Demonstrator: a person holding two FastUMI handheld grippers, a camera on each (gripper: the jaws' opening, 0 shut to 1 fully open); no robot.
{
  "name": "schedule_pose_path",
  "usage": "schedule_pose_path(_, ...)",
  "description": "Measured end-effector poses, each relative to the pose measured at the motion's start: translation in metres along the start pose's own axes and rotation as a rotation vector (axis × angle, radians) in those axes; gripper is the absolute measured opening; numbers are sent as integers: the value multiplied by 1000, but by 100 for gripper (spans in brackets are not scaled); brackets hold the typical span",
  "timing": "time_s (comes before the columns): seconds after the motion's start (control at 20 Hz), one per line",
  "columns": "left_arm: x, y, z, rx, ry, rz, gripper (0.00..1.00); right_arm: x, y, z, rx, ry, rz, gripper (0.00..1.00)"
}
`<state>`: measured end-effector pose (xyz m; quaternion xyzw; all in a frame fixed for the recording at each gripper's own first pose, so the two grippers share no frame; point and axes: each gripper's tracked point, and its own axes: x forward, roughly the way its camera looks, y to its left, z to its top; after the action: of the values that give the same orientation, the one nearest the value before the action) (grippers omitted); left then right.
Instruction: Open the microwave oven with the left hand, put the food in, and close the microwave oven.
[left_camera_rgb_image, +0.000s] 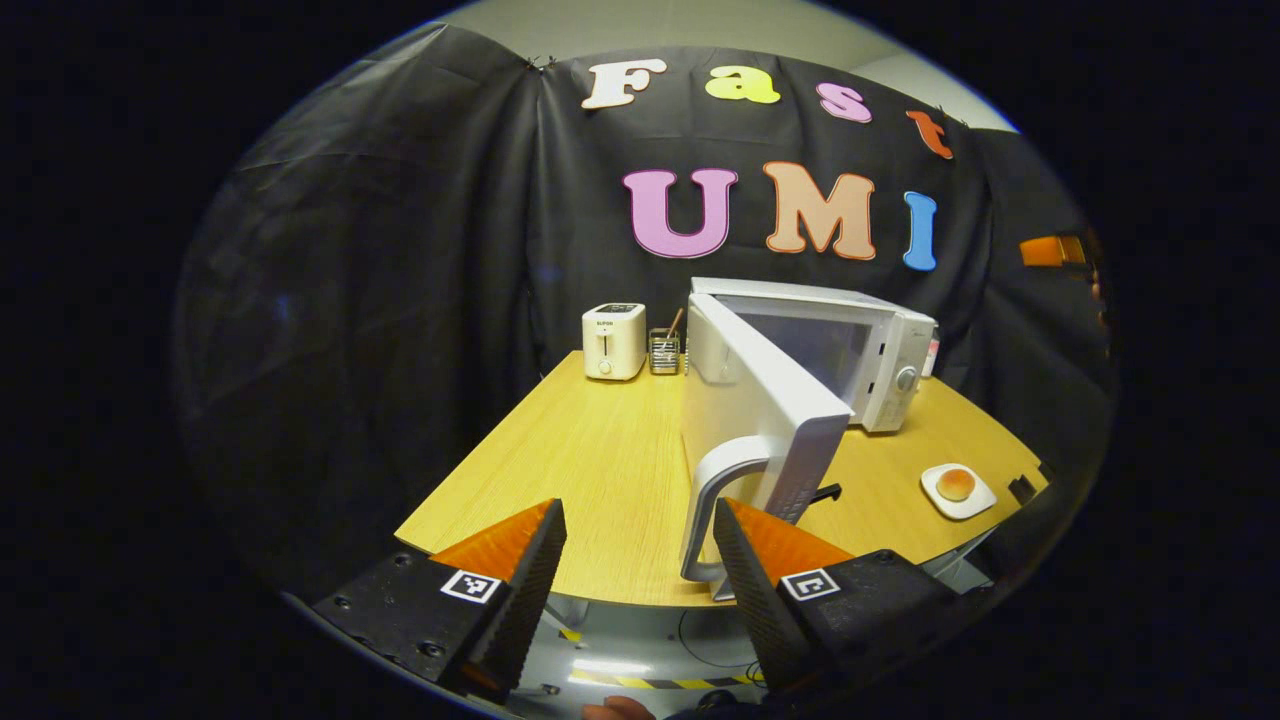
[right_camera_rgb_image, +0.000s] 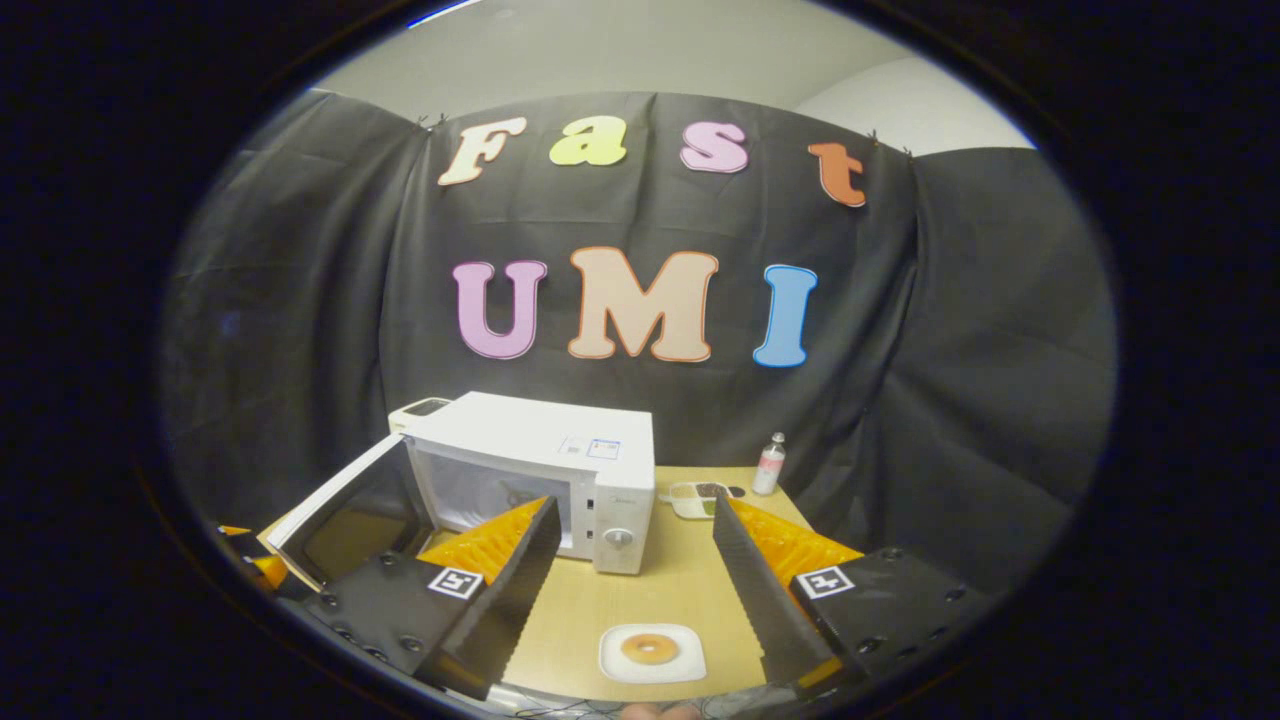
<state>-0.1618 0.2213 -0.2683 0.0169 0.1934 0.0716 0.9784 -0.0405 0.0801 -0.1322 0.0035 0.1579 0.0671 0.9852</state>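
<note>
Trouble was likeliest at the microwave (right_camera_rgb_image: 540, 480) itself: its door (left_camera_rgb_image: 760, 420) stood swung wide open toward the near edge of the worktop (left_camera_rgb_image: 600, 470), well out from the body, and a careless sweep of either hand could have knocked it further round or bumped it partway shut across the cavity. In my judgement the door's handle (left_camera_rgb_image: 715, 500), which sat just ahead of the left gripper (left_camera_rgb_image: 640, 560), was the part most apt to be caught, since it lay close by one finger.

Next in risk was the plate (right_camera_rgb_image: 652, 655): it lay on the worktop near the front edge, in front of the microwave and apart from it, so a clumsy pinch on its rim could have slid it off the edge or tipped it. The food (right_camera_rgb_image: 650, 648), a small round bun on that plate, might then have rolled off.

The left gripper was level, pointing at the door's edge, fingers wide and holding nothing. The right gripper (right_camera_rgb_image: 635, 565) hung above the plate, tilted slightly down, fingers likewise wide and empty, with the food seen between them.
</note>
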Motion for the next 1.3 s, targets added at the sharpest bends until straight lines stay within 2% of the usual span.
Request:
schedule_pose_path(0.2, -23, 5, 66, -36, -132, 32, 86, 7, -1, -21, 51, -7, 12, 97)
schedule_pose_path(0.25, -25, 6, 85, -34, -174, 51, 89, 8, 0, -31, 63, 2, 17, 97)
schedule_pose_path(0.45, -38, -7, 157, 38, -320, 66, 95, 22, -4, -77, 71, 33, 22, 97)
schedule_pose_path(0.65, -35, -37, 211, 73, -434, 66, 94, 45, -8, -137, 72, 97, 41, 97)
schedule_pose_path(0.8, -21, -58, 224, 69, -449, 76, 94, 64, -11, -192, 74, 183, 54, 97)
schedule_pose_path(1.05, 5, -94, 234, -11, -423, 29, 94, 81, -18, -280, 0, 361, 65, 98)
schedule_pose_path(1.3, 21, -108, 238, -34, -419, 20, 93, 86, -29, -326, -15, 469, 48, 98)
